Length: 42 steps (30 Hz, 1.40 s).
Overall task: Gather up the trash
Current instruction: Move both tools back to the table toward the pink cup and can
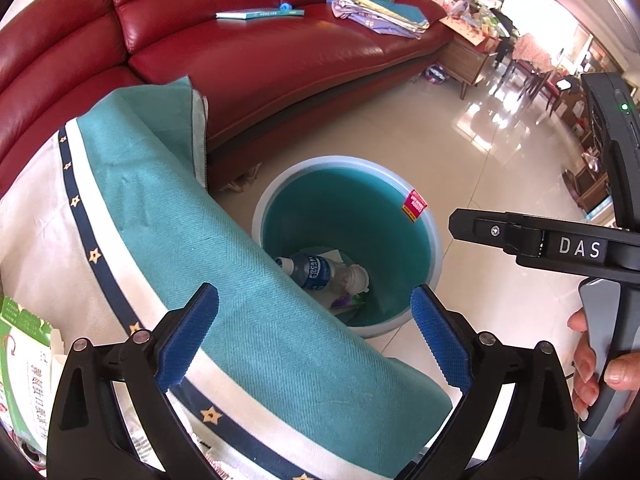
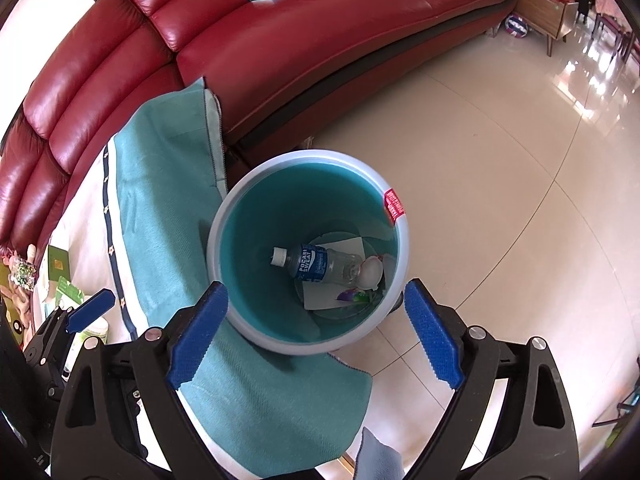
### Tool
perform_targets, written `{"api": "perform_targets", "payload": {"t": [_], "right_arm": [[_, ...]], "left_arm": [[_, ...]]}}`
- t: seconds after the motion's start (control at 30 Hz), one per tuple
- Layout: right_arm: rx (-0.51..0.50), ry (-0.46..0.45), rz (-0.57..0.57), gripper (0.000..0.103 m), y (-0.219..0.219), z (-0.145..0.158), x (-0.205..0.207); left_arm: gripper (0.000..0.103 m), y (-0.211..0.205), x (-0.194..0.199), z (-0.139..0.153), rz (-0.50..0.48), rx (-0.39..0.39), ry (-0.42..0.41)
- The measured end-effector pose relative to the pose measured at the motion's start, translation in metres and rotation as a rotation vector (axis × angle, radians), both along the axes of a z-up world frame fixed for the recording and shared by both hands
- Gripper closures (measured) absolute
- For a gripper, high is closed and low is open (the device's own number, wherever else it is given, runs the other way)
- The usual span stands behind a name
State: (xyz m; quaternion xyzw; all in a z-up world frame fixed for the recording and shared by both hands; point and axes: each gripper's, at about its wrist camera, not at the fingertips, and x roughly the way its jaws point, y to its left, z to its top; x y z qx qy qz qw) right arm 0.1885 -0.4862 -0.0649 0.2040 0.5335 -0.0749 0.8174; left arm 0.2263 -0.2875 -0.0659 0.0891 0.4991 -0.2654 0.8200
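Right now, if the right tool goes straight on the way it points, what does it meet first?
Probably the open mouth of the bin; further on, the Pocari Sweat bottle at its bottom. The right tool is open and empty; depth is unclear.

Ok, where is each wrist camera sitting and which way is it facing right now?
Left wrist: on the left gripper, angled down over the teal cloth toward the bin; shows its own open blue pads, the right gripper and a hand.
Right wrist: on the right gripper, almost directly above the bin; shows its open pads and the left gripper.
Shared: bin, bottle, cloth, red sofa.
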Motion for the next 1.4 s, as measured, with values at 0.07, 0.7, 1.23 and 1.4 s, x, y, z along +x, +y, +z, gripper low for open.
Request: {"api": "perform_targets", "payload": {"t": [0.07, 0.7, 1.23, 1.4], "right_arm": [[-0.001, -0.004, 0.005, 0.017, 0.005, 0.003, -0.004], [-0.057, -0.034, 0.140, 0.017, 0.106, 0.031, -0.040], [-0.128, -0.065, 0.645, 0.017, 0.299, 0.040, -0.037], [-0.156, -0.041, 0.742, 0.017, 0.359, 0.035, -0.036]], "left_arm": [[0.006, 0.007, -0.005, 0.003, 0.005, -0.003, -0.007], [0.005, 0.116, -0.066, 0.027, 0.122, -0.064, -0.050], [0.005, 0.317, -0.142, 0.014, 0.422, -0.064, -0.025], [0.005, 0.383, -0.162, 0.006, 0.570, -0.069, -0.002]]}}
